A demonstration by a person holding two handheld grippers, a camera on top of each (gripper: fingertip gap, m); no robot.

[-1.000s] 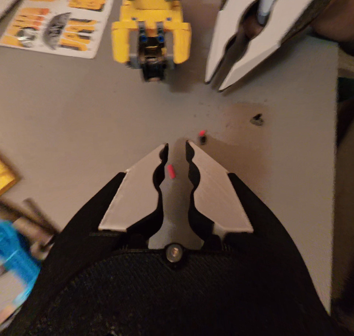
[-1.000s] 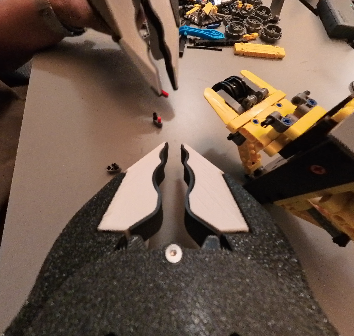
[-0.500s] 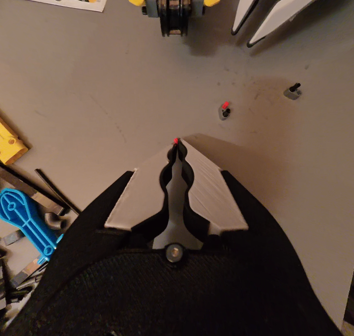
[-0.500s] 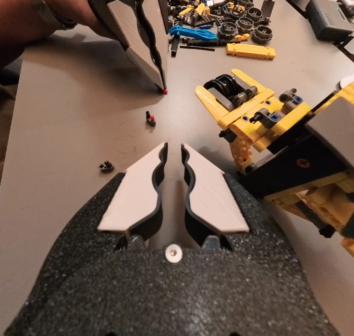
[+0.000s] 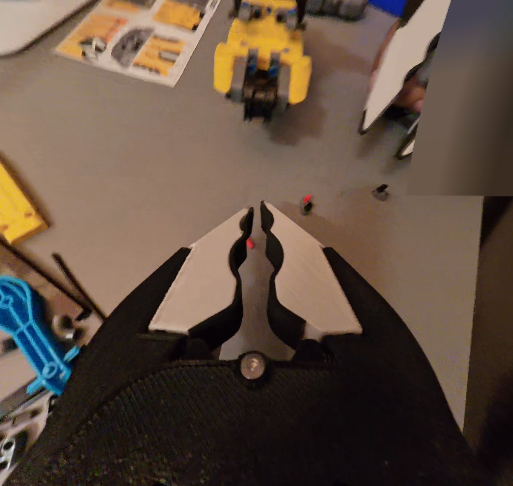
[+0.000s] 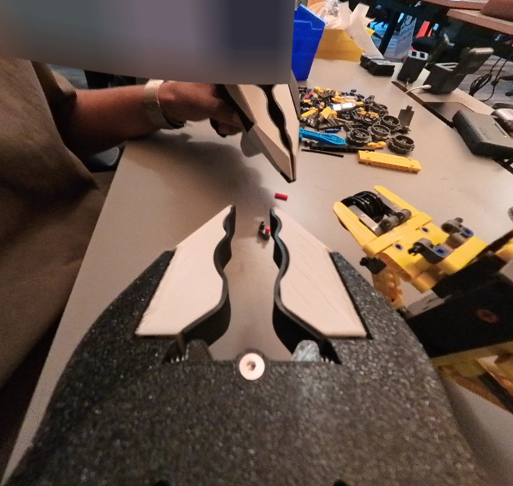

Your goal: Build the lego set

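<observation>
Red plastic peg, tiny cylinder [image 6: 281, 196], lies loose on grey table [image 6: 172, 184], under raised left gripper [image 6: 290, 177], tips slightly parted, empty. Judged light, stiff, slick, prone to roll; pinch across middle. Right gripper [image 6: 252, 213] spread, empty; small black-and-red connector [image 6: 264, 229] between its fingers. Yellow brick vehicle [image 6: 402, 239] right.

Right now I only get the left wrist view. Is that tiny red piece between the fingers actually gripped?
Observer: No. From the right wrist view, the red piece lies on the table, apart from the left gripper above it.
Operator: And the other gripper?
Observer: The right gripper is open, with a small black and red piece seen between its jaws.
Operator: More parts nearby?
Observer: Dark wheels piled behind the left gripper.
</observation>
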